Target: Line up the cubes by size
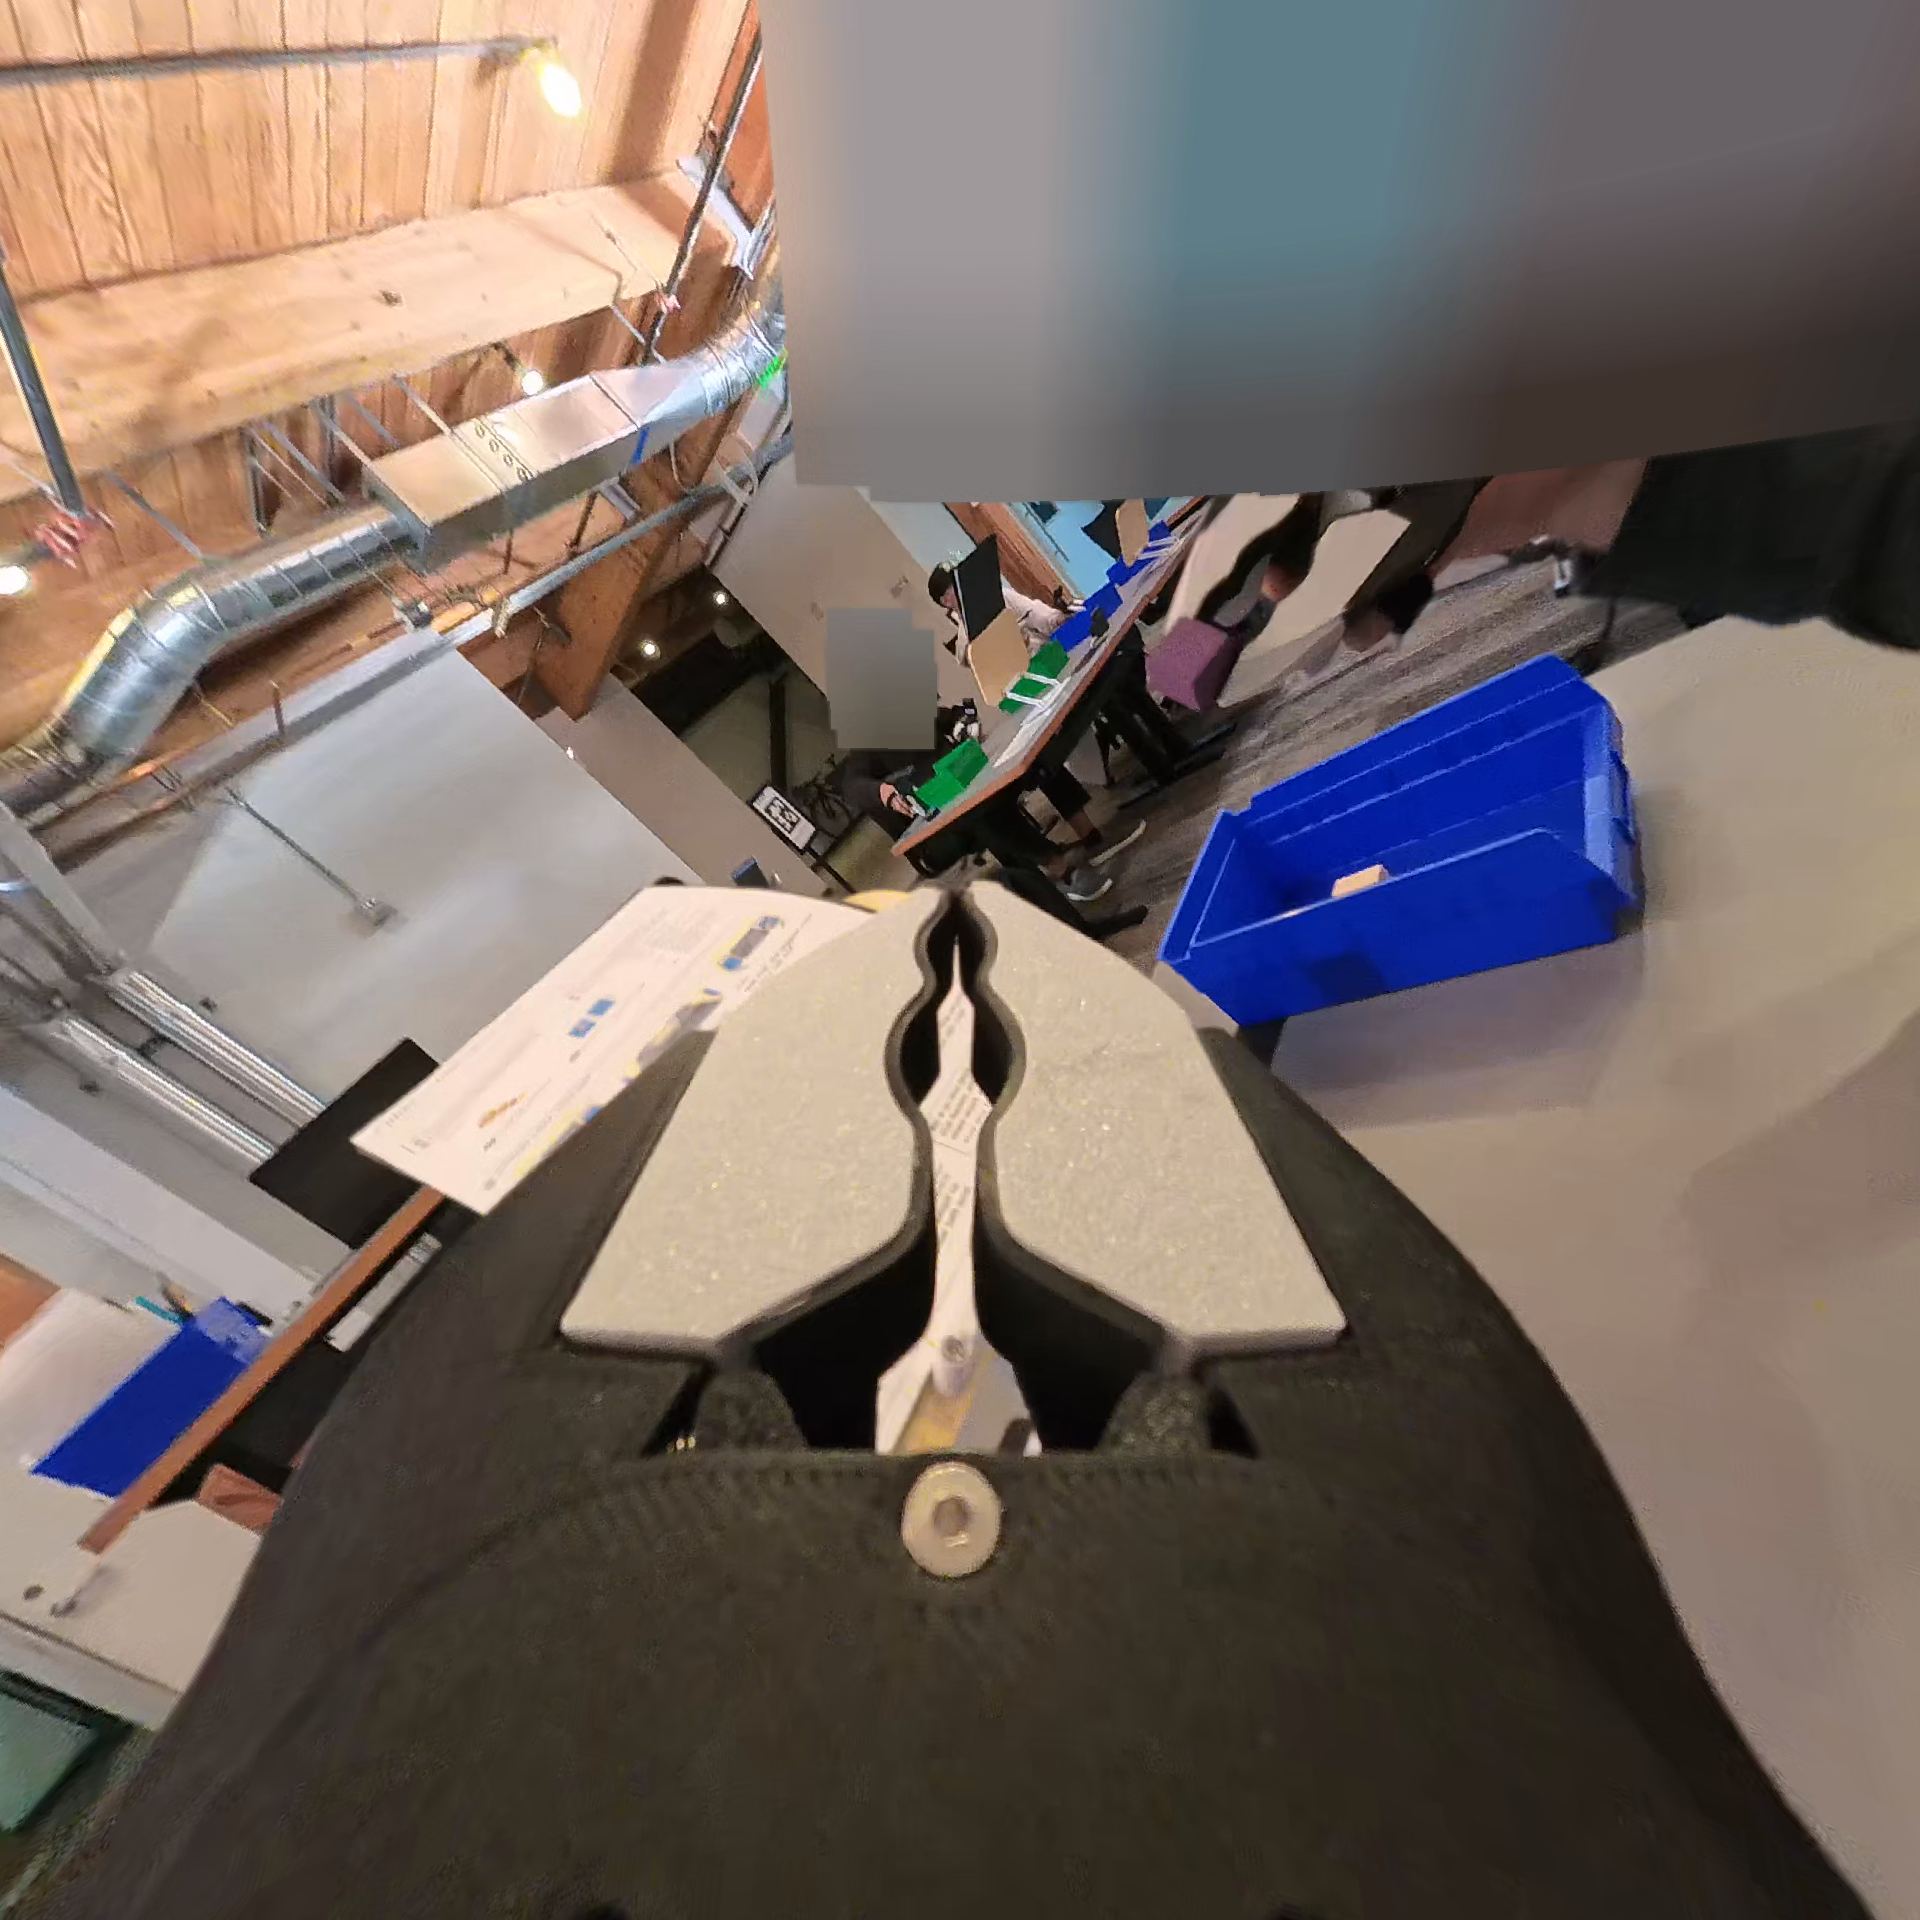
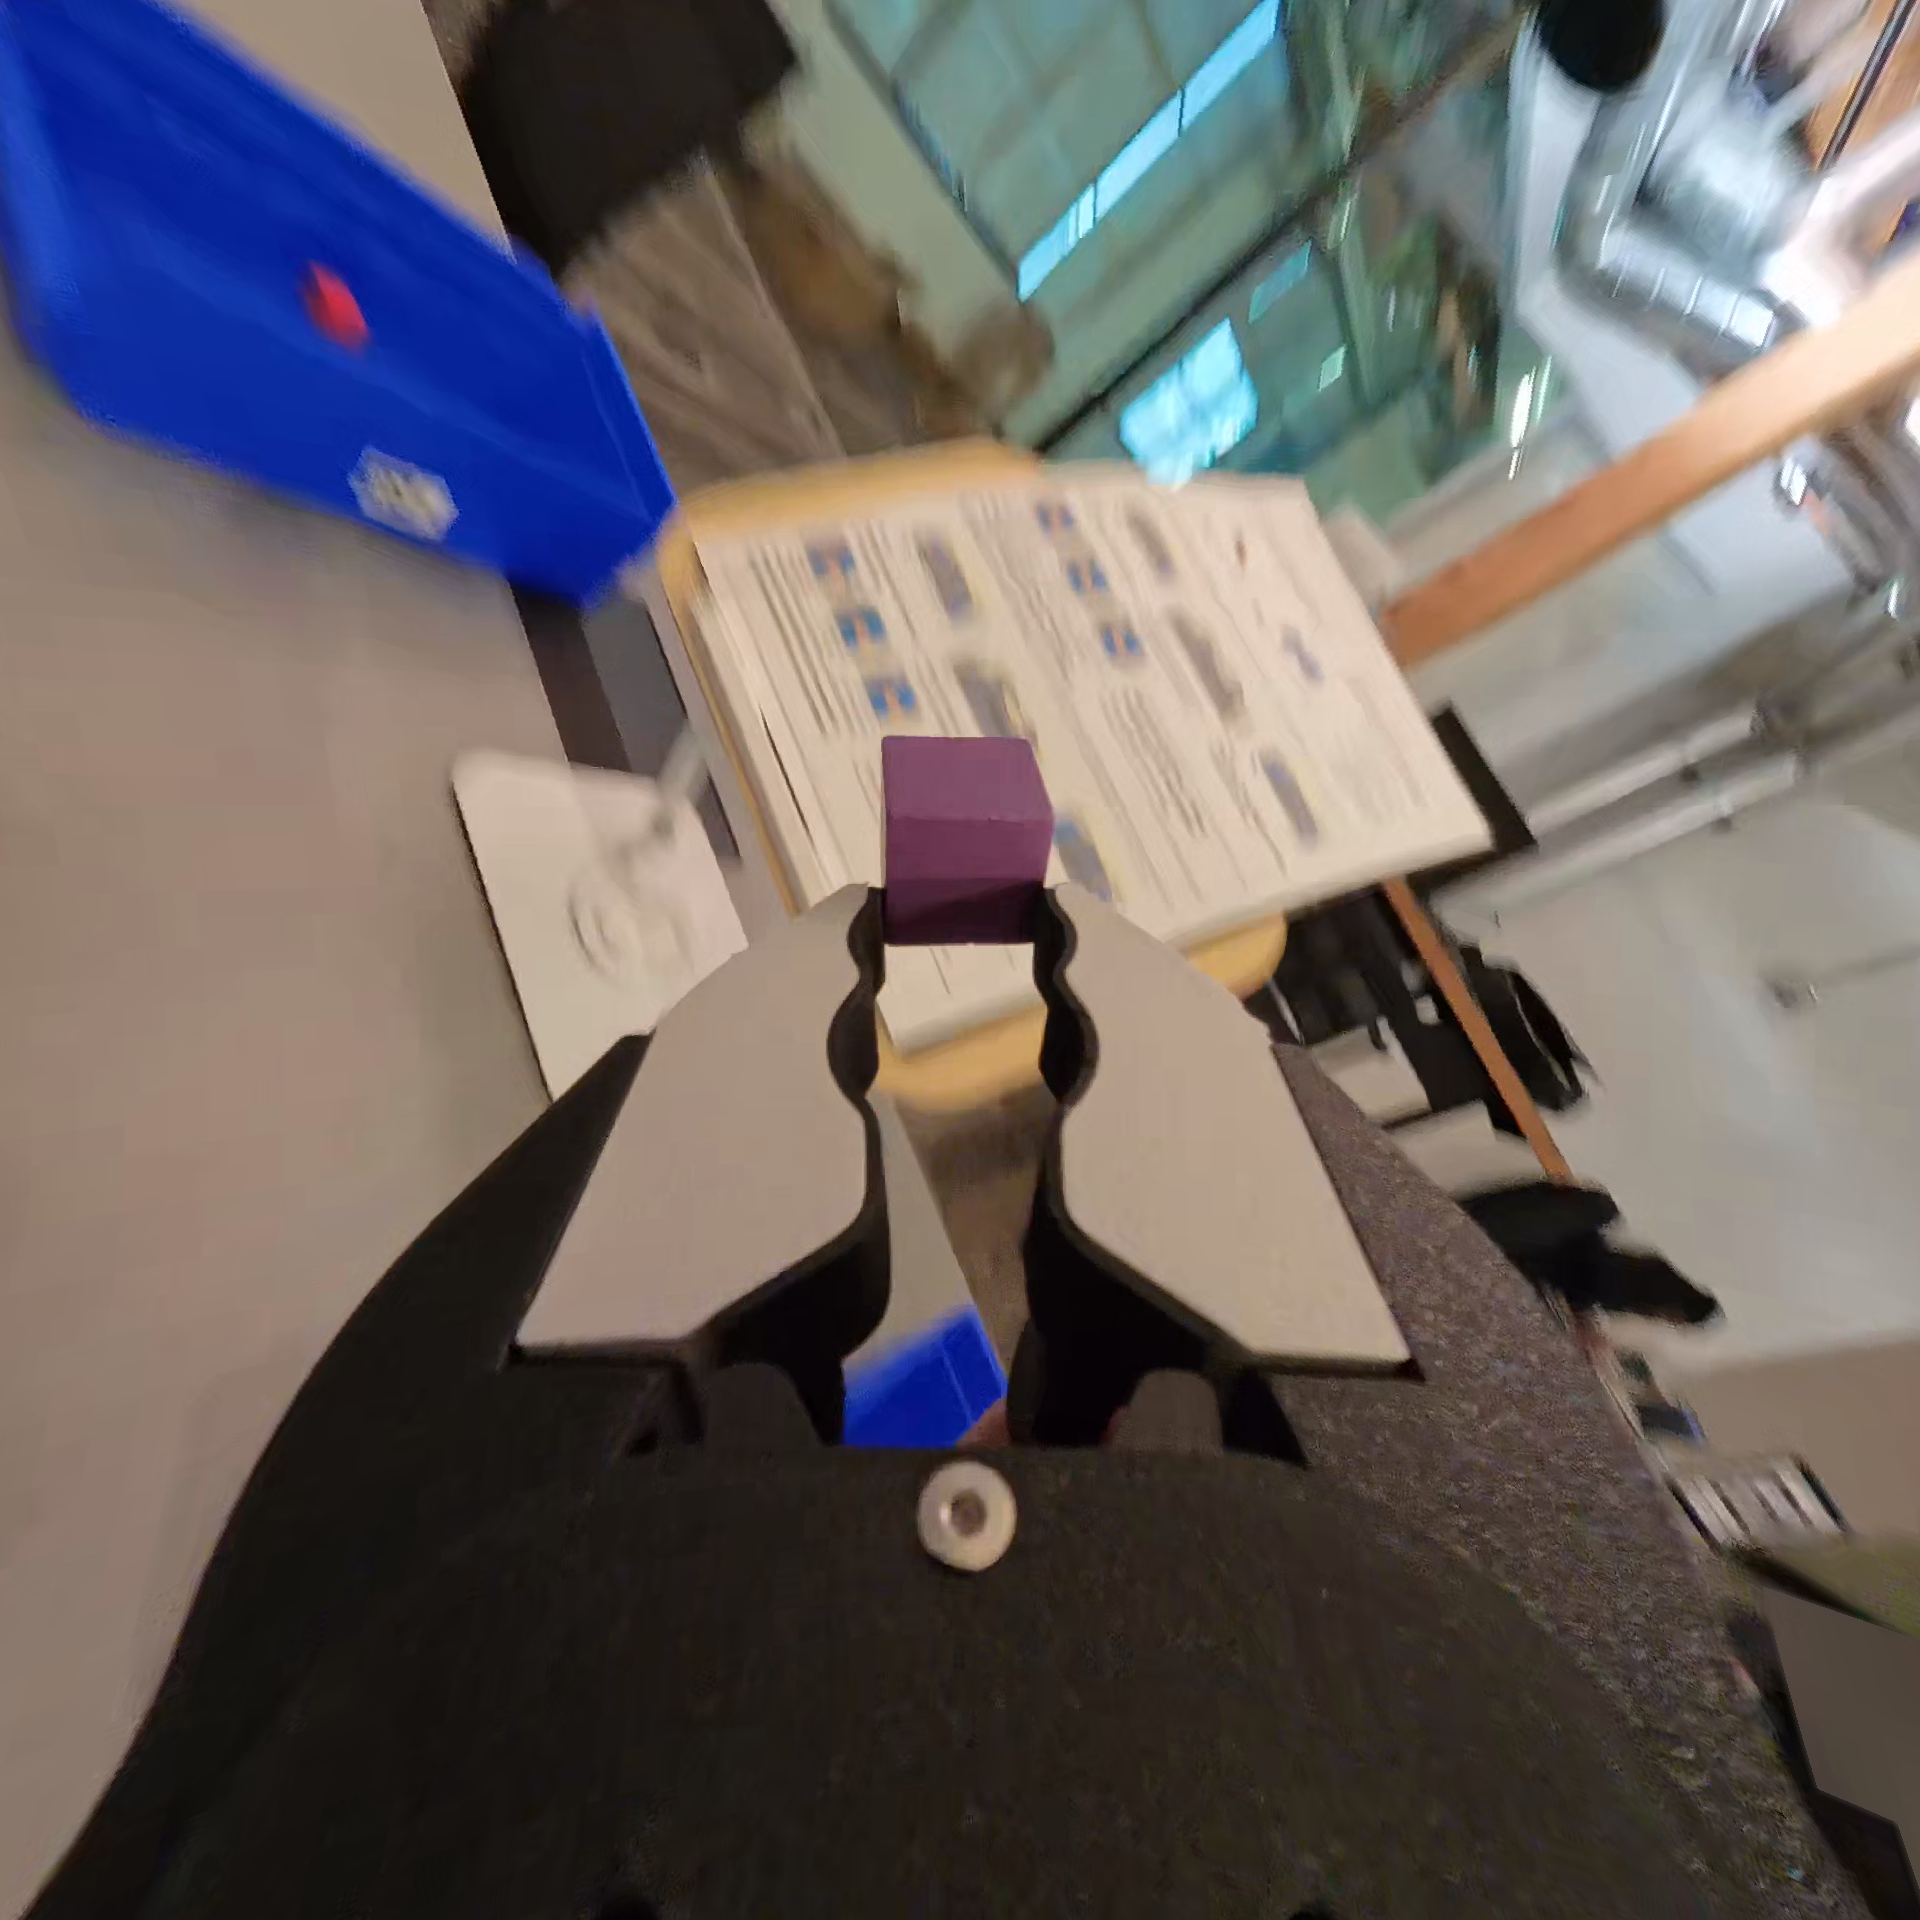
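Note:
My right gripper [image 2: 961, 914] is shut on a purple cube [image 2: 961, 836]; both pads press its sides and it sticks out past the fingertips, held up in the air. My left gripper [image 1: 956, 904] is shut with its tips together and nothing between them, lifted and tilted above the table. A blue bin [image 1: 1455, 831] stands on the grey table [image 1: 1662, 1247] to its right, with a small tan wooden cube [image 1: 1359, 881] inside. The same kind of blue bin [image 2: 312, 312] shows in the right wrist view at the upper left, with a red cube [image 2: 335, 301] in it.
A printed instruction sheet [image 2: 1091, 707] lies on a round wooden stool [image 2: 1039, 1049] beyond the table's edge; it also shows in the left wrist view [image 1: 582, 1039]. A white card [image 2: 592, 904] lies on the table [image 2: 260, 831]. Other desks and a seated person [image 1: 1091, 883] are far off. Across from one pair of fingers to the other is roughly 25 cm.

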Tool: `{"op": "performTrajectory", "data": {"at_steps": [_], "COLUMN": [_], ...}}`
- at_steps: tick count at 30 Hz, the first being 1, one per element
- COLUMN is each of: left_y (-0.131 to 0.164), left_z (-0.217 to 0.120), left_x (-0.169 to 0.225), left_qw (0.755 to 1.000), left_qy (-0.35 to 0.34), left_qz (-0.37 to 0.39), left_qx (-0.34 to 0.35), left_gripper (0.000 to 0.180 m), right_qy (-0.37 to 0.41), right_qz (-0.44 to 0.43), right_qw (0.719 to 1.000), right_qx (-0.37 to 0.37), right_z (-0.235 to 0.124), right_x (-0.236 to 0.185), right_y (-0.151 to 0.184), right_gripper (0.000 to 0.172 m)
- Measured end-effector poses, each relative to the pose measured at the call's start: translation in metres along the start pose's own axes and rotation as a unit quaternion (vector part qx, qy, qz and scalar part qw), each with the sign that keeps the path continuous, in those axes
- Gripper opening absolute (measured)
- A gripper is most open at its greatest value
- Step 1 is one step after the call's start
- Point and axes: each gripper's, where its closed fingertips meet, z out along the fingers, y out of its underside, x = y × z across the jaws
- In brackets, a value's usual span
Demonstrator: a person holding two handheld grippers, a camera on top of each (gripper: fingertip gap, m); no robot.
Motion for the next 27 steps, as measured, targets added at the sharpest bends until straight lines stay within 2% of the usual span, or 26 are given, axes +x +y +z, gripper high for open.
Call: {"op": "performTrajectory", "data": {"at_steps": [4, 8, 13, 16, 19, 23, 27], "left_y": [-0.013, -0.017, -0.017, -0.020, -0.018, -0.015, -0.012], "left_z": [0.017, 0.026, 0.022, 0.020, 0.019, 0.017, 0.019], "left_x": [0.000, 0.006, 0.003, 0.003, 0.002, -0.001, -0.001], "left_qw": [1.000, 0.999, 0.999, 0.999, 0.999, 0.999, 0.999], "left_qy": [-0.006, 0.005, 0.000, -0.001, -0.003, -0.005, -0.002], "left_qz": [0.021, 0.024, 0.023, 0.024, 0.025, 0.021, 0.019], "left_qx": [0.019, 0.031, 0.031, 0.037, 0.033, 0.031, 0.029], "left_gripper": [0.000, 0.000, 0.000, 0.000, 0.000, 0.000, 0.000], "right_qy": [-0.024, -0.083, -0.172, -0.226, -0.264, -0.293, -0.324], "right_qz": [-0.023, -0.053, -0.036, -0.035, -0.054, -0.058, -0.076], "right_qw": [0.986, 0.946, 0.898, 0.868, 0.826, 0.796, 0.776], "right_qx": [-0.164, -0.309, -0.403, -0.440, -0.495, -0.527, -0.536], "right_z": [-0.028, -0.052, -0.064, -0.062, -0.068, -0.073, -0.071], "right_x": [0.025, 0.027, 0.008, -0.012, -0.023, -0.031, -0.040], "right_y": [0.098, 0.184, 0.271, 0.308, 0.345, 0.367, 0.374], "right_gripper": [0.027, 0.027, 0.027, 0.027, 0.027, 0.027, 0.027]}}
